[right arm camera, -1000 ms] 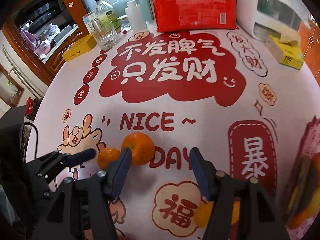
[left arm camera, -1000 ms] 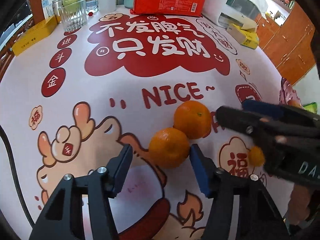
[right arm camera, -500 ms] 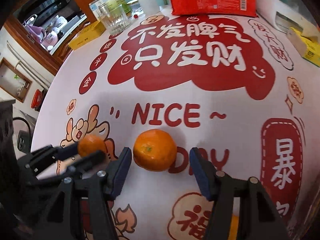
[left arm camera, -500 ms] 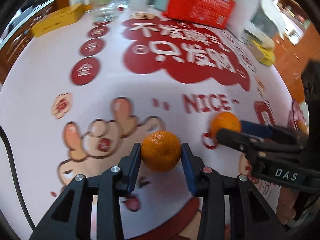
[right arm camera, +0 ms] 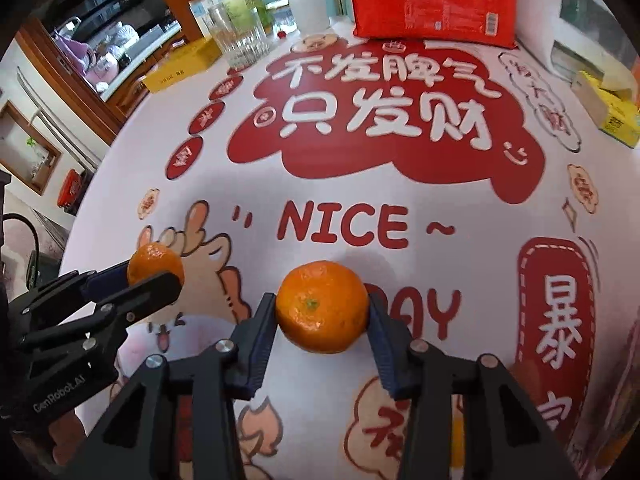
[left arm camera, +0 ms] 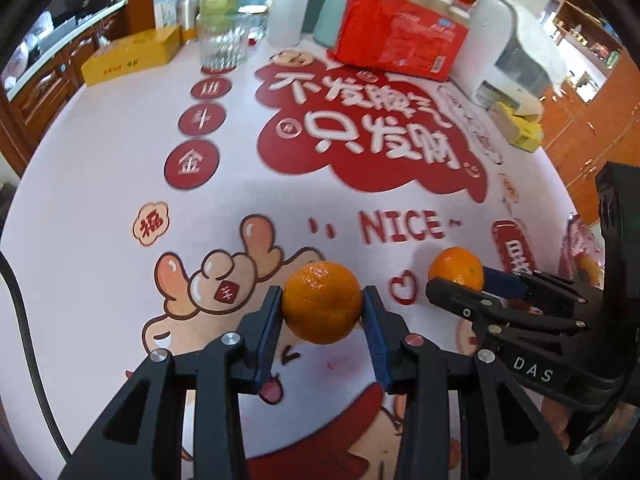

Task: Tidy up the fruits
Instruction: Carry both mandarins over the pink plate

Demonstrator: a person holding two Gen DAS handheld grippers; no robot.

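Note:
My left gripper [left arm camera: 322, 312] is shut on an orange tangerine [left arm camera: 321, 307], held between its blue pads above the printed tablecloth [left arm camera: 120, 184]. It also shows at the left of the right wrist view [right arm camera: 154, 270], with its tangerine [right arm camera: 154, 262]. My right gripper [right arm camera: 322, 312] is shut on a second, larger tangerine [right arm camera: 322, 306], stem mark facing me. That gripper shows at the right of the left wrist view [left arm camera: 456, 280], with its tangerine [left arm camera: 456, 266]. The two fruits are apart.
At the table's far edge stand a red packet [left arm camera: 400, 40], a ribbed glass [left arm camera: 222, 46], bottles, a yellow box [left arm camera: 132, 54] and a white appliance [left arm camera: 516, 52]. A smaller yellow box [right arm camera: 612, 112] lies far right. More fruit in a pink bag shows at the right edge [left arm camera: 586, 266].
Both grippers have shut, each on one tangerine. The two tangerines, touching a second ago, are now lifted and pulled apart, the left one to the left.

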